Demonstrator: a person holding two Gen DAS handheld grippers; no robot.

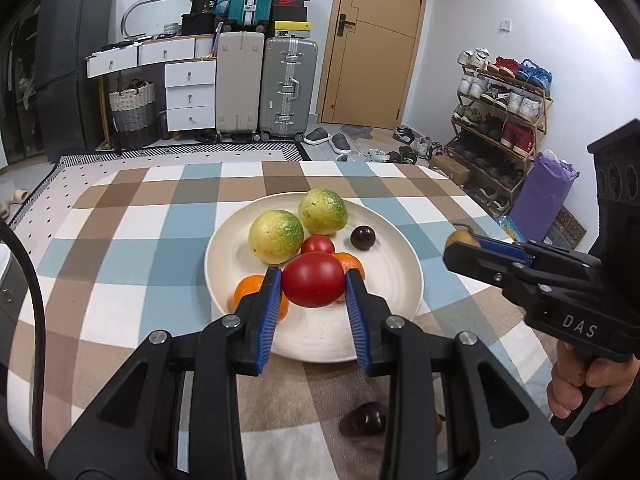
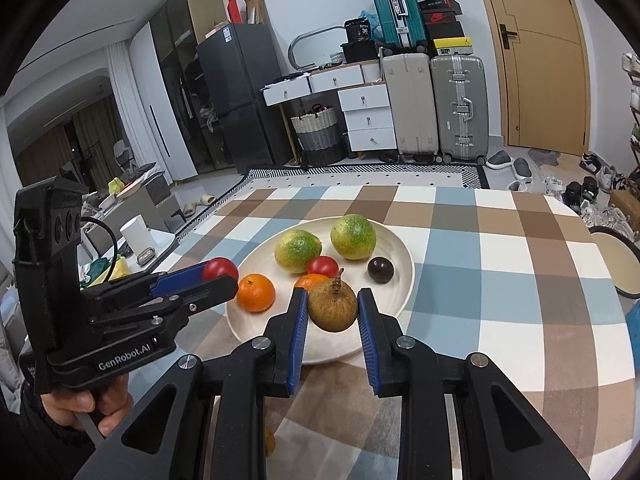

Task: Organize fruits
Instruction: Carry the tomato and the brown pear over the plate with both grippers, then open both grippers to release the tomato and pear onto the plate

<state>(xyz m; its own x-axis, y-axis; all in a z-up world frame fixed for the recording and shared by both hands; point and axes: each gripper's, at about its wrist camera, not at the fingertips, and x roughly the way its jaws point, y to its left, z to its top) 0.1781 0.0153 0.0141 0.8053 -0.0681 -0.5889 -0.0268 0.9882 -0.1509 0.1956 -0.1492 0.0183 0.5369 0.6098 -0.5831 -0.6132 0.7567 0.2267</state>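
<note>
Claws both loaded: left claw [image 1: 313, 285] clamped on red tomato [image 1: 314, 284], right claw [image 2: 333, 307] clamped on brown longan [image 2: 333, 305], both held above plate [image 1: 384, 304] on table [image 1: 132, 264] for sorting

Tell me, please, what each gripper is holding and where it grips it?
The left gripper clamps a red tomato across its sides; the right gripper clamps a brown longan-like fruit across its sides, stem up.
</note>
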